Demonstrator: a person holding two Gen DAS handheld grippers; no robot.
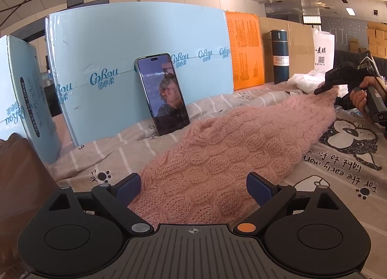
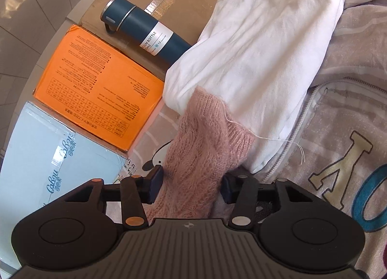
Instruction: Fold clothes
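The pink cable-knit sweater [image 1: 217, 148] lies stretched across the printed bedsheet [image 1: 338, 170], running from just in front of the phone [image 1: 163, 92] that leans on the light-blue box [image 1: 135, 44], out toward the white garment [image 2: 254, 49] near the blue vacuum bottle [image 2: 145, 30]. The left gripper [image 1: 193, 189] has its 2 fingers spread wide with the near end of the sweater lying between them, pads not pressing the knit, so it is released. The right gripper [image 2: 191, 184] holds the far end bunched between its pads; its jaws stand fairly wide, yet the cloth fills the gap and looks pinched. The knit seems light, soft and stretchy, likely to sag and snag on its loose loops; the ribbed edge [image 2: 232, 124] looks the firmest place to grip, taking a thick fold rather than 1 layer.
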